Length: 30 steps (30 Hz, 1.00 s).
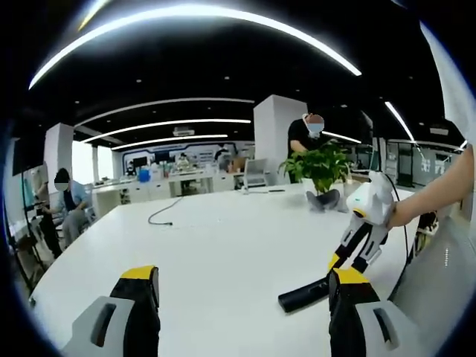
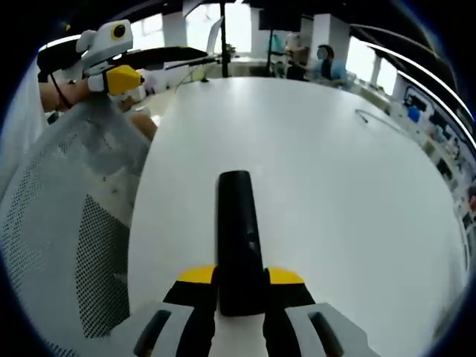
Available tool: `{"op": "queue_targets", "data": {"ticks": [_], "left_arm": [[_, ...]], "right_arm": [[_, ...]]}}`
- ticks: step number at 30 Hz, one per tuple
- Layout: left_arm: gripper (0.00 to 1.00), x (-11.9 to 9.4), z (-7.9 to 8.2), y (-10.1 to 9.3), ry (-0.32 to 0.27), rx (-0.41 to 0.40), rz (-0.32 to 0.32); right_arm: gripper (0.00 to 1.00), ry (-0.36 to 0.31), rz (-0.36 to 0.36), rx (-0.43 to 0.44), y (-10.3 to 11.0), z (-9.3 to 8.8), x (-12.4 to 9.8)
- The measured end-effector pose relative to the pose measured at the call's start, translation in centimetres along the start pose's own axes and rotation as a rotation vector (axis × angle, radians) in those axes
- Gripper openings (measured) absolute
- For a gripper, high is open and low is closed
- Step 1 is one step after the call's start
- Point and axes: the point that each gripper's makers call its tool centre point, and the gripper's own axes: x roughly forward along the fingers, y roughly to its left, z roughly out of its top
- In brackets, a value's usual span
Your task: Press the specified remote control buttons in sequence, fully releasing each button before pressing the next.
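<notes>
Clamped between the right gripper's (image 2: 239, 297) yellow-tipped jaws, a black remote control (image 2: 238, 238) points out over the white table (image 2: 335, 193), its near end gripped. In the left gripper view, that remote (image 1: 303, 295) lies low on the tabletop (image 1: 223, 253). The left gripper (image 1: 242, 286) hangs with jaws spread wide, holding nothing. Beyond stand a potted plant (image 1: 320, 169) and a cable (image 1: 167, 212).

My left gripper (image 1: 242, 297) has black fingers (image 1: 141, 312) tipped yellow on grey mounts; at three o'clock, my right gripper (image 1: 362, 242) has a white body.
</notes>
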Motion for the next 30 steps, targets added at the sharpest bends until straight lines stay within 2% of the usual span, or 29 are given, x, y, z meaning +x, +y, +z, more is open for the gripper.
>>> {"op": "queue_targets", "data": {"ticks": [7, 13, 16, 30], "left_arm": [[0.98, 0.1, -0.2, -0.1, 0.006, -0.002, -0.007], [0.98, 0.1, -0.5, -0.1, 0.024, -0.003, -0.007], [0.98, 0.1, -0.2, -0.1, 0.010, 0.003, -0.005], [0.98, 0.1, -0.4, 0.0, 0.018, 0.004, -0.003]], "right_arm": [[0.21, 0.001, 0.003, 0.008, -0.8, 0.0, 0.1], [0.21, 0.041, -0.002, -0.015, -1.6, -0.4, 0.4], [0.21, 0.048, -0.003, -0.024, -2.0, -0.4, 0.4], [0.21, 0.053, -0.001, -0.023, -3.8, -0.2, 0.5]]}}
